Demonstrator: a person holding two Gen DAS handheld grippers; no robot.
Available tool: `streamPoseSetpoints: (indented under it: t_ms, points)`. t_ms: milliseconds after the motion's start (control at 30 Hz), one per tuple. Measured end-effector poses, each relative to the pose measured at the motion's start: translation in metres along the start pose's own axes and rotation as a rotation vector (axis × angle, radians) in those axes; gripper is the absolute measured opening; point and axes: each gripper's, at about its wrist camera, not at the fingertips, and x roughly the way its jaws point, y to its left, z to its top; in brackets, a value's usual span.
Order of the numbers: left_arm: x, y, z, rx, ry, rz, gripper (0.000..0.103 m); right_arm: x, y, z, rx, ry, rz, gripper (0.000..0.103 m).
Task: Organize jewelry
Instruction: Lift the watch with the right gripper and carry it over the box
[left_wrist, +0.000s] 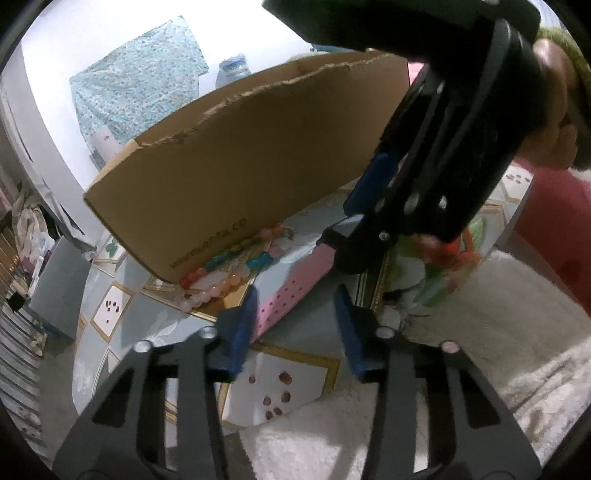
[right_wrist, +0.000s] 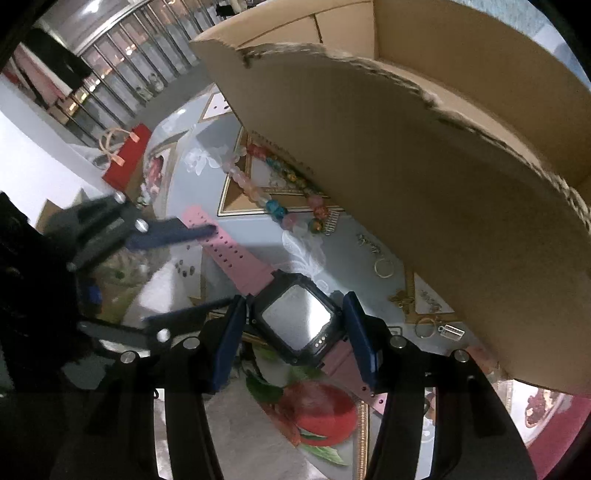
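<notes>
A smartwatch with a black case (right_wrist: 297, 319) and pink strap (right_wrist: 229, 247) lies on the patterned table. My right gripper (right_wrist: 295, 299) has its blue fingers on both sides of the case, touching it. In the left wrist view the right gripper (left_wrist: 334, 229) holds the watch end and the pink strap (left_wrist: 291, 288) runs toward me. My left gripper (left_wrist: 295, 299) is open, its fingers on either side of the strap's free end; it also shows in the right wrist view (right_wrist: 181, 269). A cardboard box (left_wrist: 236, 173) stands just behind. Bead bracelets (left_wrist: 218, 273) lie at its base.
Small rings and charms (right_wrist: 384, 266) lie on the table beside the box (right_wrist: 424, 192). More beads (right_wrist: 280, 210) lie left of them. A white fluffy rug (left_wrist: 498, 350) covers the floor by the table. A red bag (right_wrist: 123, 158) stands farther off.
</notes>
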Motion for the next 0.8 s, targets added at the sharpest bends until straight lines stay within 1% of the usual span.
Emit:
streamPoseSetpoints:
  t_ms: [33,133,300,367,567,633,767,800]
  points:
    - [0.001,0.000,0.000,0.000,0.005,0.001,0.028,0.001,0.000,0.001,0.005,0.001,0.011,0.053]
    - [0.006,0.002,0.001,-0.009,0.019,-0.002,0.019,0.001,-0.005,0.002,0.016,-0.004,0.045,0.053]
    - [0.008,0.008,0.007,-0.034,0.042,-0.051,0.013,-0.005,-0.016,-0.001,0.043,-0.031,0.076,0.053]
    - [0.010,0.018,0.010,-0.061,0.055,-0.092,0.012,-0.008,-0.017,-0.003,0.052,-0.043,0.067,0.053]
    - [0.018,0.046,0.016,-0.186,0.103,-0.225,0.009,-0.019,-0.013,-0.017,0.052,-0.110,0.007,0.054]
    - [0.020,0.052,0.017,-0.210,0.115,-0.253,0.008,-0.020,-0.011,-0.023,0.050,-0.140,-0.032,0.054]
    - [0.025,0.058,0.019,-0.230,0.129,-0.280,0.007,-0.020,-0.006,-0.035,0.044,-0.190,-0.115,0.053]
    - [0.026,0.058,0.019,-0.231,0.133,-0.282,0.006,-0.019,-0.004,-0.039,0.040,-0.202,-0.156,0.052]
